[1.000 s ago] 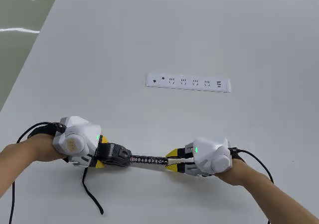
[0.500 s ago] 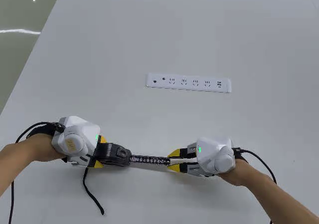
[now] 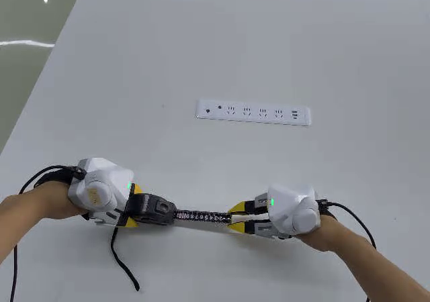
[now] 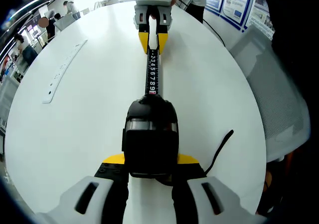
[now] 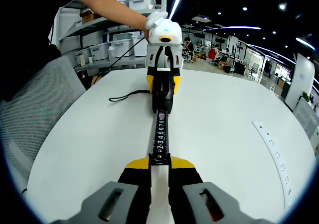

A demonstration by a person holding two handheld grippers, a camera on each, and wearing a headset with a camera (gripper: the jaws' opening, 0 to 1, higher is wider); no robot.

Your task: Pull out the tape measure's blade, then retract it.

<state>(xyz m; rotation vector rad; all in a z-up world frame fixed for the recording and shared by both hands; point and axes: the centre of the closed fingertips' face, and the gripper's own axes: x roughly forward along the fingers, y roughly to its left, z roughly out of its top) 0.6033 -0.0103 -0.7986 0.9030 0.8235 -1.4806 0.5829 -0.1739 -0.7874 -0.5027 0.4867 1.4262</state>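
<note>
My left gripper (image 3: 136,211) (image 4: 149,165) is shut on the black tape measure case (image 3: 154,209) (image 4: 150,134) (image 5: 161,90), which rests on the white table (image 3: 222,54). A short length of blade (image 3: 200,217) (image 4: 152,73) (image 5: 160,136) with black and white numbers runs out of the case to the right. My right gripper (image 3: 235,218) (image 5: 160,165) is shut on the blade's end, its yellow-tipped jaws pressed together around it. The two grippers face each other near the table's front edge.
A white power strip (image 3: 254,112) (image 4: 62,70) (image 5: 278,157) lies flat at the table's middle, well behind the grippers. A black strap (image 3: 122,265) (image 4: 219,149) trails from the case toward the front edge. Chairs stand beside the table in the gripper views.
My right gripper has drawn slightly to the right with the blade end, so a little more blade shows. The left gripper and case hold still.
</note>
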